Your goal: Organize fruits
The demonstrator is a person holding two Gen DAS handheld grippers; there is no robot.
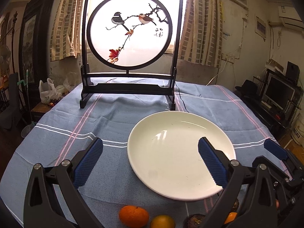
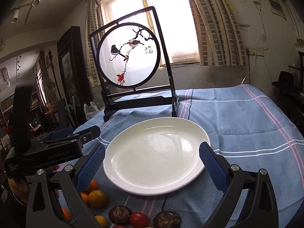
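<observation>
An empty white plate (image 1: 171, 163) (image 2: 152, 157) lies on the blue striped tablecloth (image 1: 76, 117). My left gripper (image 1: 150, 155) hovers open above the plate's left edge, nothing between its blue pads. My right gripper (image 2: 152, 161) is open too, spread over the plate. Fruit lies along the near table edge: a mandarin (image 1: 133, 216), a yellow-orange citrus (image 1: 162, 221) (image 2: 97, 198), a dark brown round fruit (image 1: 193, 220) (image 2: 119, 214), a second brown one (image 2: 166, 219) and a red tomato-like fruit (image 2: 138, 220). The left gripper's body (image 2: 57, 146) shows at left in the right wrist view.
A black-framed round screen painted with birds (image 1: 131, 43) (image 2: 131, 60) stands behind the plate, with a dark cable (image 1: 180, 100) running from it. A white plastic bag (image 1: 47, 91) sits on a side table past the left edge. A shelf with a monitor (image 1: 277, 93) is at right.
</observation>
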